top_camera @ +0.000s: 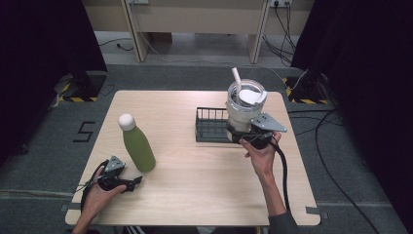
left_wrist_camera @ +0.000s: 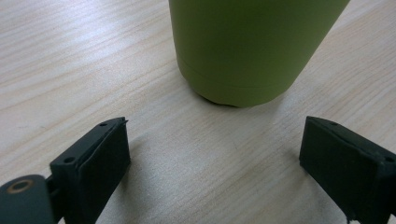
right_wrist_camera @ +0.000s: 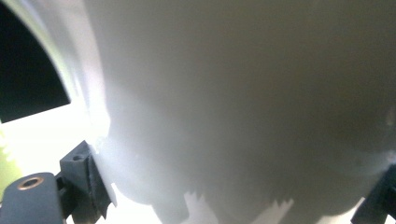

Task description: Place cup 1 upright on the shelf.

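A white tumbler (top_camera: pixel 242 111) with a clear lid and a white straw (top_camera: pixel 236 78) stands upright at the right end of a black wire rack (top_camera: pixel 209 127). My right gripper (top_camera: pixel 247 135) is shut on its lower body from the near side. In the right gripper view the tumbler (right_wrist_camera: pixel 243 102) sits between the jaws of my right gripper (right_wrist_camera: pixel 233 186). Whether its base rests in the rack is hidden. A green bottle (top_camera: pixel 138 146) with a white cap stands at the left. My left gripper (top_camera: pixel 130 184) lies open on the table, just short of the bottle (left_wrist_camera: pixel 252 46). Nothing is between the jaws of the left gripper (left_wrist_camera: pixel 212 154).
The wooden table (top_camera: pixel 195 170) has bare room in its middle and front. Cables trail from both grippers, and the right one runs over the table's front right. Around the table are grey carpet, black curtains on both sides and wooden furniture legs at the back.
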### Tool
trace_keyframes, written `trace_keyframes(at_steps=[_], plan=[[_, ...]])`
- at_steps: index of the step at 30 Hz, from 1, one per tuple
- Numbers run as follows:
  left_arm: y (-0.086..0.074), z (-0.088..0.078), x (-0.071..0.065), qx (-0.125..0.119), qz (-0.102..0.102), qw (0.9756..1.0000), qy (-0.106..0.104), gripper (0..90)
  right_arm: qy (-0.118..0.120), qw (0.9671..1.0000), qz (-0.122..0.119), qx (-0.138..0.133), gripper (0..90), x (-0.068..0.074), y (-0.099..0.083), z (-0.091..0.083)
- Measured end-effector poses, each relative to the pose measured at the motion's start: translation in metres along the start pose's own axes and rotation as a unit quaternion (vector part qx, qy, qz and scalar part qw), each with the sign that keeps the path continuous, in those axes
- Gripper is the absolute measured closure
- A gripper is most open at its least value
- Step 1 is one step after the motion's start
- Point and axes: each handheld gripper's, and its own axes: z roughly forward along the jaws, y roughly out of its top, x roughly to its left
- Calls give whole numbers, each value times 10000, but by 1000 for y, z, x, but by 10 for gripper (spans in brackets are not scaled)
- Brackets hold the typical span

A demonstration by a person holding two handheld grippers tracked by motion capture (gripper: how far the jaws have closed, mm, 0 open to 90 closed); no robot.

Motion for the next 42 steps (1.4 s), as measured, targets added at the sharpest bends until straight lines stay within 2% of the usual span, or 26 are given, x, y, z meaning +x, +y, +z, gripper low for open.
trace_keyframes(at_steps=[6, 20, 33, 42], plan=[[0, 0, 0, -1, -4, 10000, -6, 78, -32, 9999, 119, -45, 108, -9, 5, 7], [0, 0, 0, -1, -3, 10000, -7, 78, -375, 9993, 56, 21, 108, -31, 13, 24], [0, 0, 0, -1, -3, 10000, -7, 78, -601, 9981, 78, 77, 108, -48, 9, 39], [0, 0, 0, -1, -3, 10000, -7, 78, -680, 9975, 150, 113, 108, -53, 2, 49]])
